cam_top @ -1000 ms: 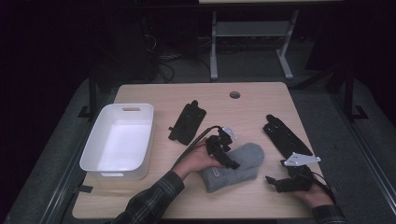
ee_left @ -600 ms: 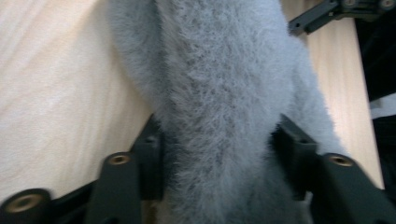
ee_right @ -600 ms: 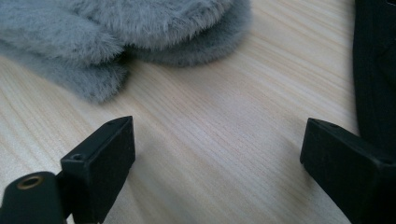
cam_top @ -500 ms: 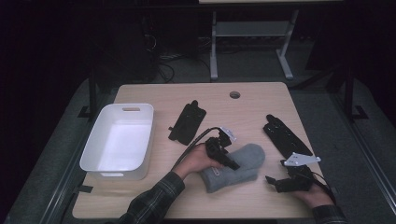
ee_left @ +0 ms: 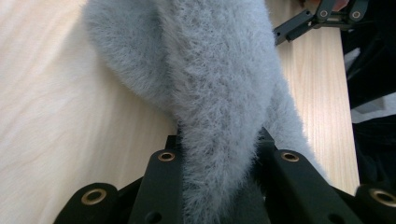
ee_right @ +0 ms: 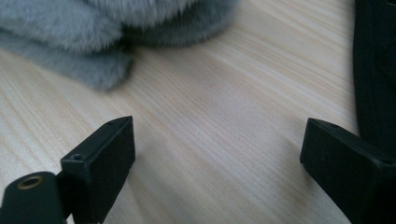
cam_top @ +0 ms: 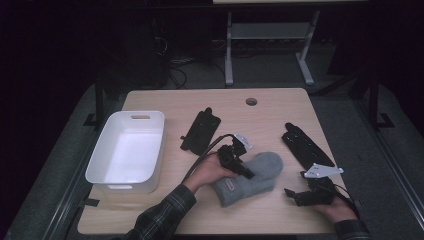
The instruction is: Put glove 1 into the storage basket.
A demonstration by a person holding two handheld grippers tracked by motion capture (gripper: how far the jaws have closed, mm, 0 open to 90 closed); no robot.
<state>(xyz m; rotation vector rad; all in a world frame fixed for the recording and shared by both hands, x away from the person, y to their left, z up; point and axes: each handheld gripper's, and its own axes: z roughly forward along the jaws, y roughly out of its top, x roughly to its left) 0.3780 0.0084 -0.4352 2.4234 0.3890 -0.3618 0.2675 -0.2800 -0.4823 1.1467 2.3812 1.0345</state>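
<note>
One pinched fold of the grey fuzzy mitten sits in the left claw, whose jaws have just been closing; it could slip if lifted. Right claw gapes, released.

We see a light wooden bench with a small round hole near its far edge. On its left part stands a white rectangular bin with a slot handle in its far wall; we see nothing inside it. Near the middle of the bench lies a flat black piece, a little tilted. A second flat black piece, longer, lies toward the right side, well apart from the first one. Behind the bench, on the grey floor, we see a pale metal stand and some dark cables. The room around is dark.
</note>
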